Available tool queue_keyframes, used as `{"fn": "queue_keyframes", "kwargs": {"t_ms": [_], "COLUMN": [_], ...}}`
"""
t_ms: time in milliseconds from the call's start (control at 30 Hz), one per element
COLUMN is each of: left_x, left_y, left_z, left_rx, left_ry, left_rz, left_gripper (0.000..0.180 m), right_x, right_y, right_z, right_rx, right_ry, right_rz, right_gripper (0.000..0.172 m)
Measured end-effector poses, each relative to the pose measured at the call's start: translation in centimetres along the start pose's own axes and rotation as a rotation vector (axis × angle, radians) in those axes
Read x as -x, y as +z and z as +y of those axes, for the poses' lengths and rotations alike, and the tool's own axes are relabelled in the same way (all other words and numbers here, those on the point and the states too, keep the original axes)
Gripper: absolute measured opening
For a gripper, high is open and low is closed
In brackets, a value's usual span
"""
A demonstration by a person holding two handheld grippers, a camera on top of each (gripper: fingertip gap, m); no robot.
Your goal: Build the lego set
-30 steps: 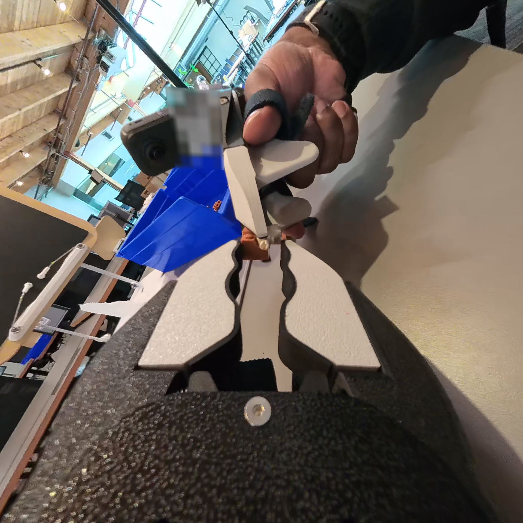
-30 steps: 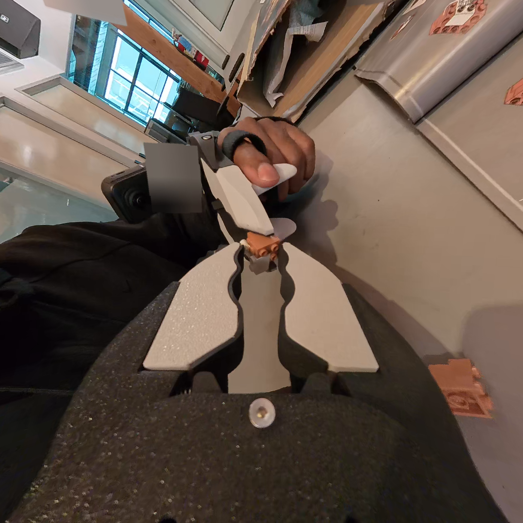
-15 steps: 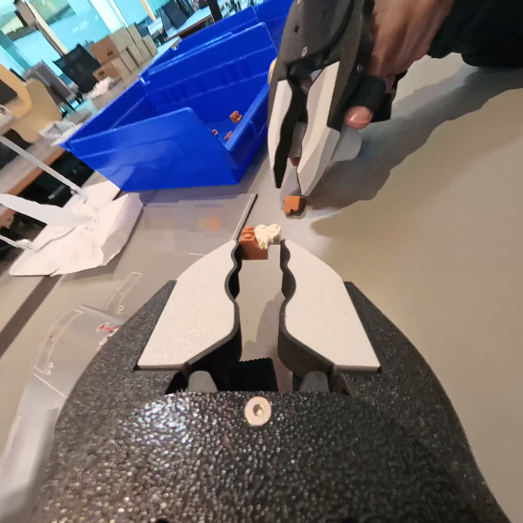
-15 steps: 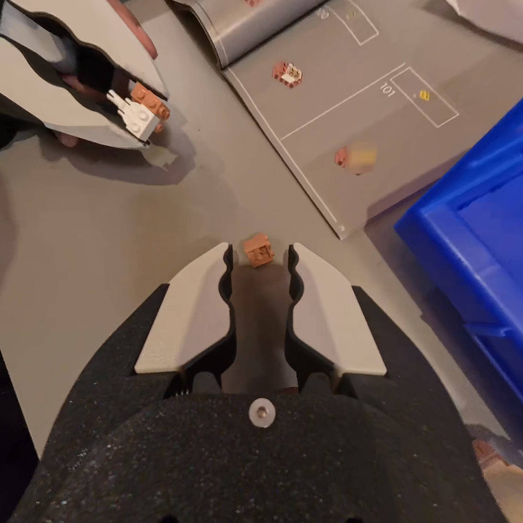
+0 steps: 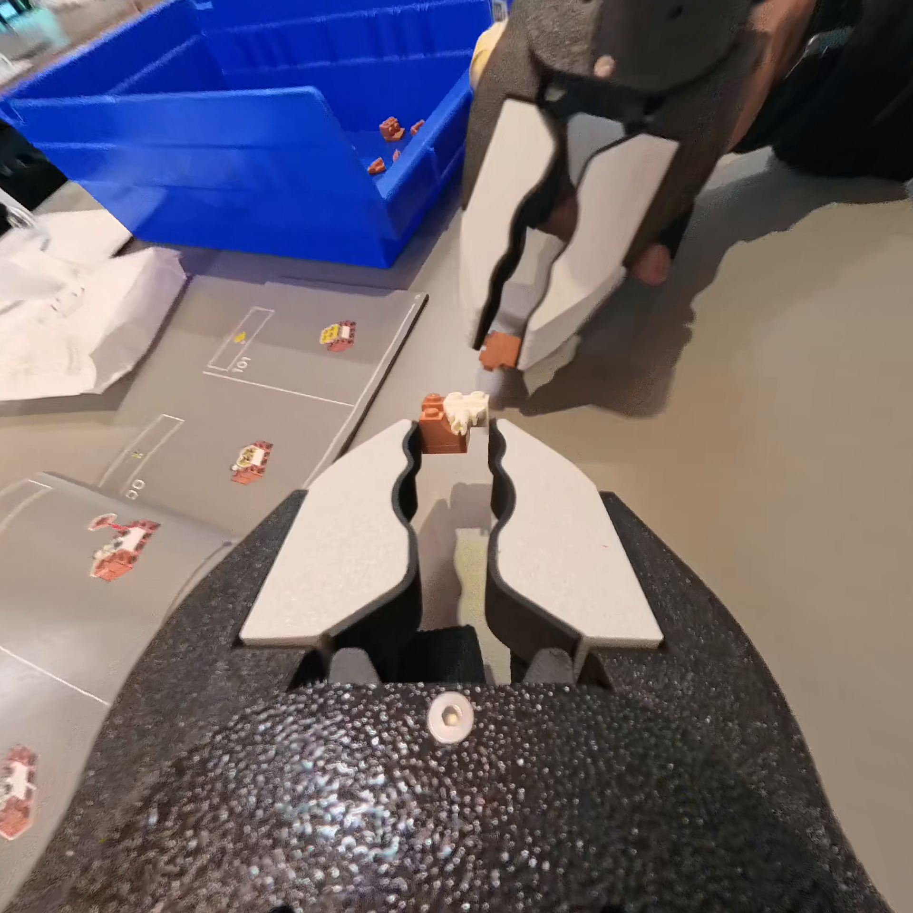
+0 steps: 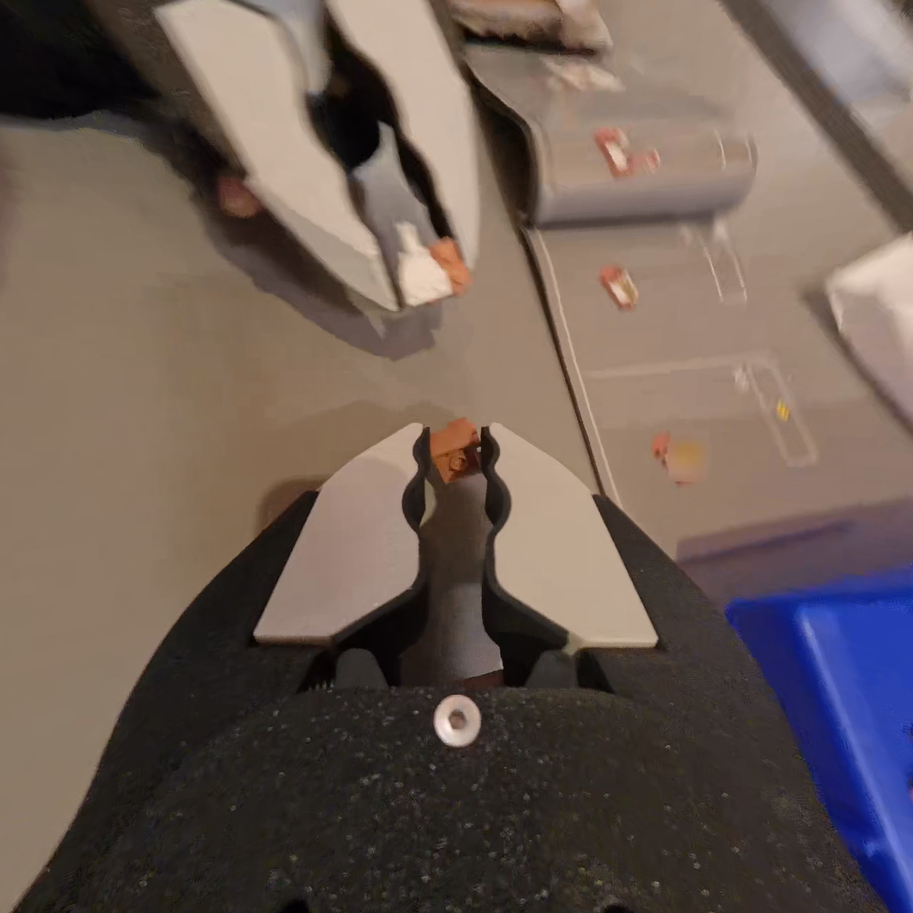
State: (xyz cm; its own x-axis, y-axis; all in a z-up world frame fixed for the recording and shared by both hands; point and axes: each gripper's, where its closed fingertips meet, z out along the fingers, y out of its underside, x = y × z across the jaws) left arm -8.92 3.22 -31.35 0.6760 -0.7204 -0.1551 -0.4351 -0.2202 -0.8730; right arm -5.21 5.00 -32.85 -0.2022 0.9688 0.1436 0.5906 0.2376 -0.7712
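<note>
Evidently light, stiff and slick, the small brown brick (image 6: 457,457) was pinched by the right gripper (image 6: 455,435) fingers just above the worktop (image 6: 173,395). The left gripper (image 5: 452,427), level and facing it, clamped a brown-and-white brick piece (image 5: 452,420) across its sides.

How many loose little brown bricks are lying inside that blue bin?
4 that I can make out in the blue bin: one larger brick, one beside it, two lower down. The bin's front wall may hide more.
</note>
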Motion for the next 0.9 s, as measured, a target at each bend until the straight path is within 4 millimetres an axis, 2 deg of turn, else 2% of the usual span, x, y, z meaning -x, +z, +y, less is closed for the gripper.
{"fn": "queue_keyframes", "kwargs": {"t_ms": [67, 133, 233, 300, 367, 433, 500, 533, 633, 733, 900], "left_x": [0.1, 0.1, 0.3, 0.7, 1.1, 1.4, 1.4, 1.3, 1.2, 1.1, 1.0], "left_y": [-0.2, -0.4, -0.7, -0.8, -0.8, -0.7, -0.6, -0.5, -0.2, 0.0, -0.4], "left_z": [0.1, 0.0, -0.2, -0.2, -0.1, 0.0, 0.0, 0.0, 0.2, 0.5, 0.2], "left_rx": [-0.001, -0.015, -0.039, -0.042, -0.037, -0.031, -0.028, -0.024, -0.002, 0.017, -0.004], "left_ry": [-0.049, -0.08, -0.092, -0.053, 0.003, 0.045, 0.088, 0.108, 0.157, 0.196, 0.161], "left_rz": [0.019, 0.036, 0.047, 0.014, -0.029, -0.065, -0.093, -0.101, -0.131, -0.149, -0.146], "left_gripper": [0.025, 0.025, 0.025, 0.025, 0.025, 0.025, 0.025, 0.025, 0.025, 0.025, 0.025], "right_x": [1.2, 3.1, 4.5, 4.6, 4.0, 3.6, 4.2, 4.6, 5.4, 5.6, 6.0], "right_y": [0.0, 0.0, 0.1, 0.2, 0.3, 0.2, -0.1, -0.2, -0.7, -1.3, -2.0], "right_z": [-0.6, -1.0, -1.4, -1.7, -1.5, -1.2, -1.1, -1.1, -0.6, 0.2, 1.2], "right_rx": [-0.035, -0.04, -0.037, -0.062, -0.075, -0.072, -0.081, -0.098, -0.114, -0.093, -0.019], "right_ry": [-0.118, -0.124, 0.056, 0.115, -0.016, -0.254, -0.43, -0.453, -0.394, -0.343, -0.196], "right_rz": [-0.023, -0.115, -0.24, -0.261, -0.166, -0.022, 0.047, 0.057, 0.05, 0.085, 0.131], "right_gripper": [0.019, 0.019, 0.019, 0.019, 0.019, 0.019, 0.019, 0.019, 0.032, 0.037, 0.035]}}
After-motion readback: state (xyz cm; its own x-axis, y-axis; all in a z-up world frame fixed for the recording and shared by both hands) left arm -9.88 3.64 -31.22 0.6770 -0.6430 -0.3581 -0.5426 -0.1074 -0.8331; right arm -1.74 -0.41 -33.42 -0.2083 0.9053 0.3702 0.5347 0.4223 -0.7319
